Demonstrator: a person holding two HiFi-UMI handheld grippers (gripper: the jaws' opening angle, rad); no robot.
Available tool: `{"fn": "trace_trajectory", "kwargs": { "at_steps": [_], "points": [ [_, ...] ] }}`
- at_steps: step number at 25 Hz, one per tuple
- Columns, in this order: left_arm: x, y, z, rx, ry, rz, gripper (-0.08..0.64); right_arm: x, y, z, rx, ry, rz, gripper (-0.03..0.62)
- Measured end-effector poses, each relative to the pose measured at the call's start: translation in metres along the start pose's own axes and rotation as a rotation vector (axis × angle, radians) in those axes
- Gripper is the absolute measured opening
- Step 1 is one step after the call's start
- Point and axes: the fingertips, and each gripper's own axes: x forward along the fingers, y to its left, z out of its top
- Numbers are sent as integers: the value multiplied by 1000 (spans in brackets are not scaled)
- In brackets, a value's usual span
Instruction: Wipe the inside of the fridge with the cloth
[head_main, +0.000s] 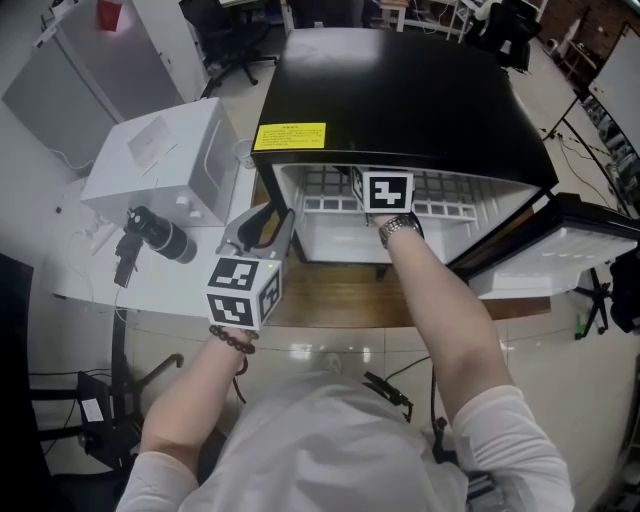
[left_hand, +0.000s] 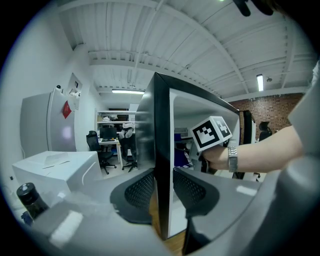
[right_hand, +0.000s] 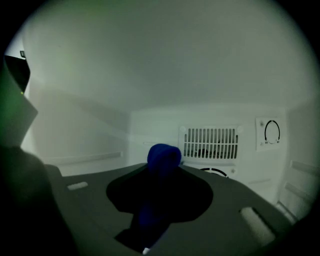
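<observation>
White appliance (head_main: 165, 150): seen at the left of the head view, set on a white desk (head_main: 130, 285) beside the fridge.
Black bottle (head_main: 160, 236): placed on the white desk just in front of the white appliance.
Left gripper (head_main: 272, 222): found left of centre in the head view, at the left front corner of the fridge.
Left fingers (left_hand: 140, 192): set narrow and closed on the front edge of the fridge's left side wall, with one finger outside the wall and one inside.
Fridge (head_main: 400, 100): black, in the upper middle of the head view, stood on a wooden desk (head_main: 330, 300). A yellow label (head_main: 290, 136) is stuck on its top near the front left corner.
Right gripper (head_main: 385, 192): reached into the fridge's opening at the centre of the head view. Only its marker cube is shown there, with the hand and a wristwatch (head_main: 397, 226) behind it.
Right fingers (right_hand: 195, 195): set narrow and clamped on the cloth.
Cloth (right_hand: 162, 160): blue and bunched, held inside the white compartment, its rolled end sticking up past the fingertips at the centre of the right gripper view. Contact with a wall cannot be made out.
Vent grille (right_hand: 210, 142): fixed on the rear wall, just right of the cloth.
Control dial (right_hand: 271, 132): mounted on the rear wall, at the right of that view.
Fridge door (head_main: 570, 245): swung open at the right edge of the head view.
</observation>
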Motion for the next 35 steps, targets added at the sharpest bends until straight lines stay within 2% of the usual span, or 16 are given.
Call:
{"fn": "trace_trajectory", "kwargs": {
  "at_steps": [15,35],
  "points": [
    [0,0,0,-10,-7,7,114,-19,-29,1,0,-12,-30,103],
    [0,1,-1,-14,-5,16,114,-48,-99,-10,9,6,-154,103]
  ]
}}
